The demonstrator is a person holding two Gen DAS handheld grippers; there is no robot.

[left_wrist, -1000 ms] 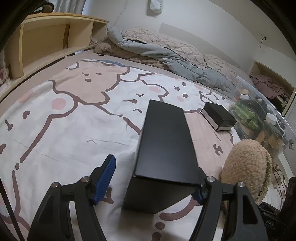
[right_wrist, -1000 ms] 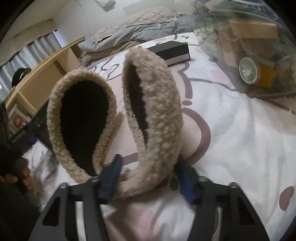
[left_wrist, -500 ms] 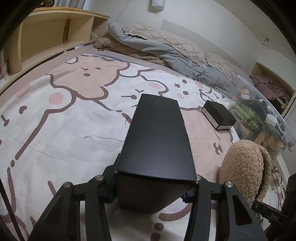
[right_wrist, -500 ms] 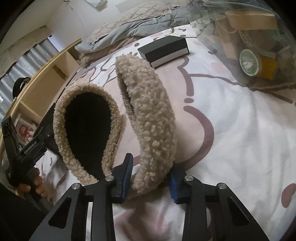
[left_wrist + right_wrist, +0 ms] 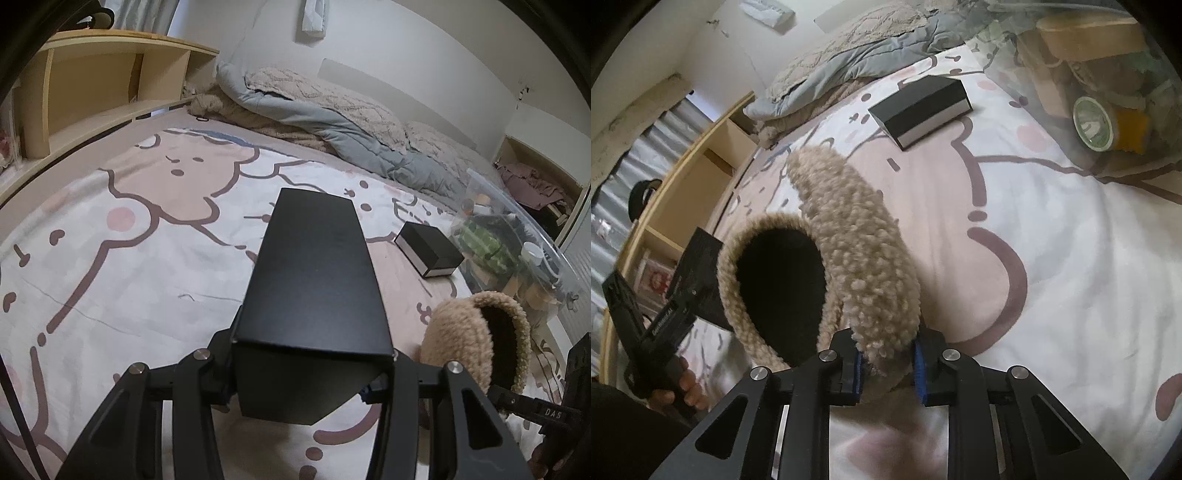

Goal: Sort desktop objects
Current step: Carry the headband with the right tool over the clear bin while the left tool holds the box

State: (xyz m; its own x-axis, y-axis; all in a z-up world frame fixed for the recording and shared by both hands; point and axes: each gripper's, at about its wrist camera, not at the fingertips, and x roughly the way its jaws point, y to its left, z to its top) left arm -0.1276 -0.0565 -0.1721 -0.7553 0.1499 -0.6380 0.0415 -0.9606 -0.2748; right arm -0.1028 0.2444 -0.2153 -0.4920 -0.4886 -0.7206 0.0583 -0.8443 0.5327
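Observation:
A long black box [image 5: 314, 280] lies lengthwise on the cartoon-print bedsheet, and my left gripper [image 5: 306, 384] is shut on its near end. Beige fleece earmuffs [image 5: 857, 236] stand on the sheet just right of the box, also seen as earmuffs [image 5: 461, 343] in the left wrist view. My right gripper [image 5: 888, 369] has its jaws closing on one fleece cup, whose lower edge is squeezed between the blue pads [image 5: 857, 369]. Farther back lies a small black box with a silver side [image 5: 923, 105], untouched.
A clear plastic bag [image 5: 1089, 92] full of small items lies at the right of the bed. A rumpled grey duvet [image 5: 332, 122] fills the far end. A wooden shelf unit [image 5: 110, 81] runs along the left side. A hand [image 5: 683, 387] holds the left gripper.
The left jaws have come together on the long black box. The right jaws have narrowed onto the earmuff cup, and the right view has rolled a little.

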